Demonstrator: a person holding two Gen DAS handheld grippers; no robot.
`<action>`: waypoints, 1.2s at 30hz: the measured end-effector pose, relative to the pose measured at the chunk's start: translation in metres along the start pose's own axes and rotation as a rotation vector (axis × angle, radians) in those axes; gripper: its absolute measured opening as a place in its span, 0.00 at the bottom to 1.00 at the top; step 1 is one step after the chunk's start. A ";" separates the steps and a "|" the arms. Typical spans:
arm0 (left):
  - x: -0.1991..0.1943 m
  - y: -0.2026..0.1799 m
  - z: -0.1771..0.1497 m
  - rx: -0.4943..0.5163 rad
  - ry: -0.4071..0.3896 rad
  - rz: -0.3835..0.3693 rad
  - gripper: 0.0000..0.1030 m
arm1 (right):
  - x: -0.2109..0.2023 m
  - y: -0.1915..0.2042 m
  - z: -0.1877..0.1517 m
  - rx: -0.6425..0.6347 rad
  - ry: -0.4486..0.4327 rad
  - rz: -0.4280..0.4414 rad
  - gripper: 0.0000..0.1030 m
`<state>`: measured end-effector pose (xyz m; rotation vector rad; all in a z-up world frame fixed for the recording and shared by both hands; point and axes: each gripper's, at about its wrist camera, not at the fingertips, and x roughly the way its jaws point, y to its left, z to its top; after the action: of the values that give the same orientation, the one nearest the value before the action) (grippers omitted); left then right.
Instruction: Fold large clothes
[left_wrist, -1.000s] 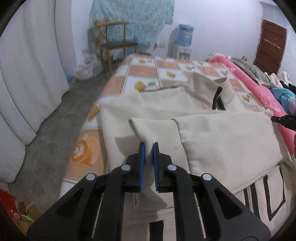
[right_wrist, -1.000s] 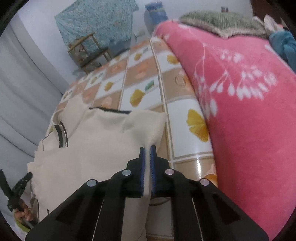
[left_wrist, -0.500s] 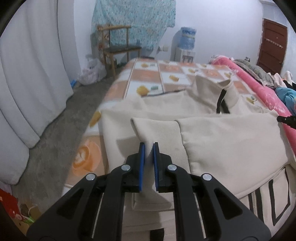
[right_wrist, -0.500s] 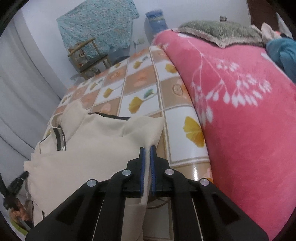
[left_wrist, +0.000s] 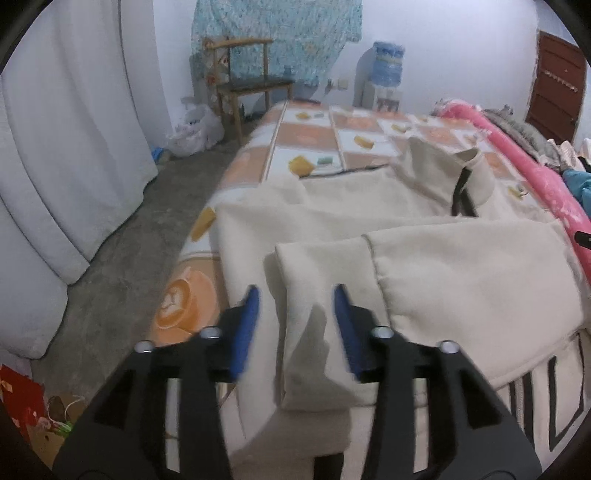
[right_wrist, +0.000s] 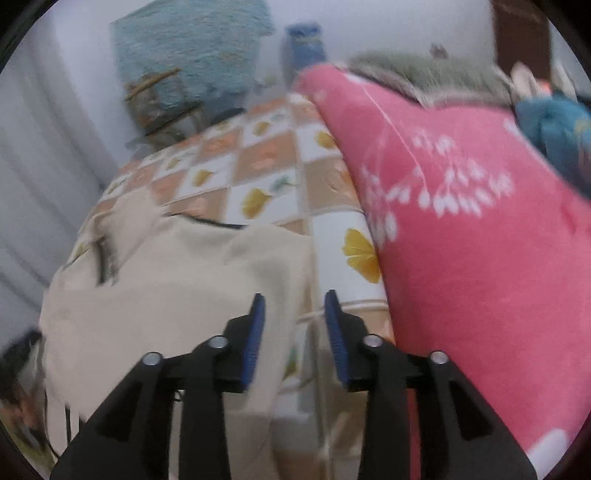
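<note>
A large cream fleece garment (left_wrist: 424, 258) lies folded across a bed with an orange-and-white checked cover (left_wrist: 306, 136), beside a pink floral blanket (right_wrist: 480, 221). The left gripper (left_wrist: 295, 325) has just opened its jaws, which straddle the folded sleeve without pressing it. The right gripper (right_wrist: 293, 332), jaws likewise just parted, hangs over the garment's edge.

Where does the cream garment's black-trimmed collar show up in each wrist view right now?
Left wrist view: collar upper right of centre, on the far part of the cream garment.
Right wrist view: collar at the left edge, blurred.
Shared landmark: the blue water bottle by the far wall, also top centre in the right view.
</note>
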<state>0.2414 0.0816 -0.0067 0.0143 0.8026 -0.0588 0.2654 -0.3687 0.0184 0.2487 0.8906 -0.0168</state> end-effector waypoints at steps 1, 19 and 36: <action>-0.007 -0.002 -0.001 0.010 -0.007 -0.022 0.42 | -0.009 0.006 -0.004 -0.034 -0.002 0.022 0.36; -0.057 -0.048 -0.044 0.171 0.025 -0.066 0.81 | -0.057 0.067 -0.087 -0.242 0.067 0.026 0.22; -0.089 -0.060 -0.140 0.083 0.143 -0.050 0.93 | -0.084 0.111 -0.211 -0.233 0.128 -0.080 0.88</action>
<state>0.0758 0.0304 -0.0395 0.0776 0.9434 -0.1400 0.0641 -0.2220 -0.0208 -0.0033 1.0204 0.0291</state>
